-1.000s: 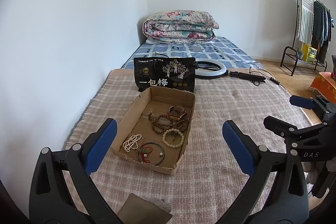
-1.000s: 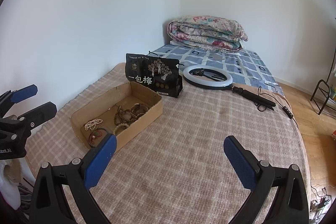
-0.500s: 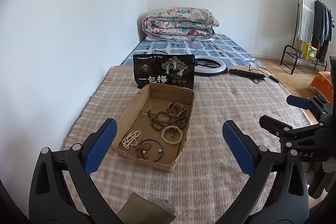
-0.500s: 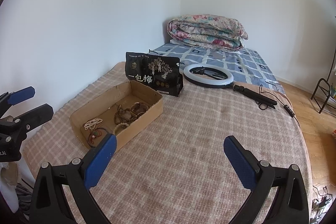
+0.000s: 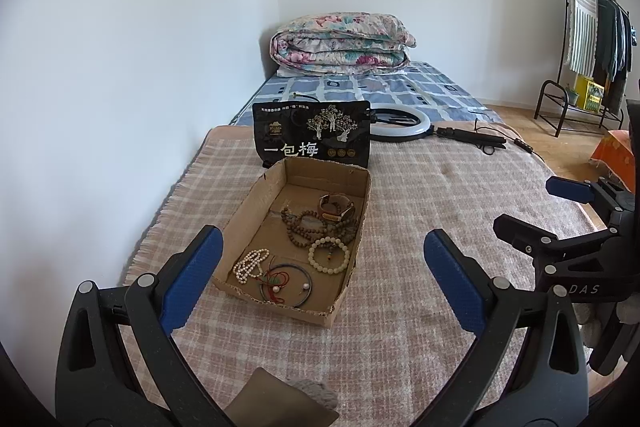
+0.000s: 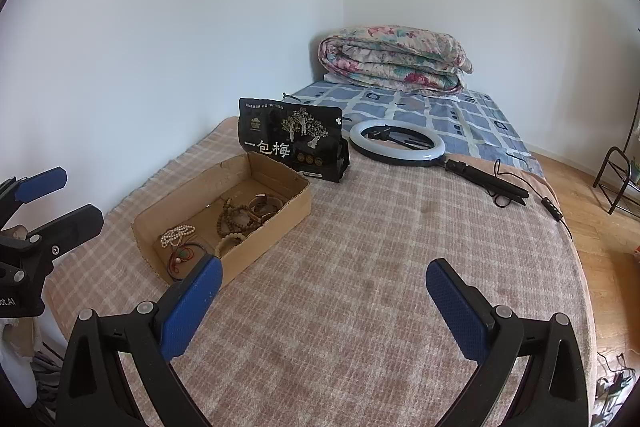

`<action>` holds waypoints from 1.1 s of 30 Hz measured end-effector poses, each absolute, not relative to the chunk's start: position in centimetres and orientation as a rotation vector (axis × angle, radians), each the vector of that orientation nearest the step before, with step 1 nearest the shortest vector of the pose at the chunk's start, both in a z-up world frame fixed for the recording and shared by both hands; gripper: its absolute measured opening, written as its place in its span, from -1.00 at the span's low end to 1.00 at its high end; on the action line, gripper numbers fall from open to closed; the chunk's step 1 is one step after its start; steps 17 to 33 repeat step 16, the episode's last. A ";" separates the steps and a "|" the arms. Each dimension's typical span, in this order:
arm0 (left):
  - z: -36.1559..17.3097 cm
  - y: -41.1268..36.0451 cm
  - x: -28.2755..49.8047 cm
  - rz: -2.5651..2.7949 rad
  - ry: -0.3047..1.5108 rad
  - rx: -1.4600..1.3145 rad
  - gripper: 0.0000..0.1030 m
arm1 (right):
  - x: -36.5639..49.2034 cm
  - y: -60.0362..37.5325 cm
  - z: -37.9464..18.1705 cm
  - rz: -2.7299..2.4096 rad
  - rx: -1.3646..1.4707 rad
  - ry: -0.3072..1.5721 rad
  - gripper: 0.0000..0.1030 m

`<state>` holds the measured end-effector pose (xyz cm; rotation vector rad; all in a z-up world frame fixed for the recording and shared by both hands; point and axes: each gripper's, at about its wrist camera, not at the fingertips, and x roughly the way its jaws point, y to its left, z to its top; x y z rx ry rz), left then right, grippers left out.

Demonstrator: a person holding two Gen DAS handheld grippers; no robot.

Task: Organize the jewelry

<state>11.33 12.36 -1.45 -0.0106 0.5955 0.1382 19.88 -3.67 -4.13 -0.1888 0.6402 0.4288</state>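
An open cardboard box (image 5: 248, 211) lies on the plaid blanket and holds a white pearl string (image 5: 250, 264), a cream bead bracelet (image 5: 329, 255), a brown wooden bead strand (image 5: 316, 227), a thin bangle with red cord (image 5: 286, 281) and a wooden bangle (image 5: 336, 207). My left gripper (image 5: 322, 243) hovers open just in front of the box, empty. My right gripper (image 6: 324, 269) is open and empty over bare blanket, to the right of the box (image 6: 280, 227). Each gripper shows in the other's view: right gripper (image 5: 536, 207), left gripper (image 6: 68, 197).
A black printed bag (image 5: 312, 139) stands behind the box. A ring light (image 6: 396, 143) with its handle and cable lies farther back on the right. A folded floral quilt (image 5: 340, 43) sits against the corner. A clothes rack (image 5: 592, 27) stands far right. White wall runs along the left.
Both grippers have drawn back slightly from the box, which now looks a little farther off. Both stay open and empty; the jewelry has not moved.
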 end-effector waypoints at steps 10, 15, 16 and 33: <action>-1.6 12.5 11.4 0.146 0.595 -0.006 0.98 | 20.0 -3.5 -4.6 0.428 -0.193 0.651 0.99; -1.9 13.1 11.3 0.145 0.596 0.003 0.98 | 20.0 -3.3 -4.9 0.426 -0.197 0.658 0.99; -1.9 13.3 11.4 0.154 0.593 0.007 0.98 | 20.0 -3.3 -5.0 0.424 -0.200 0.659 0.99; -1.9 13.3 11.4 0.154 0.593 0.007 0.98 | 20.0 -3.3 -5.0 0.424 -0.200 0.659 0.99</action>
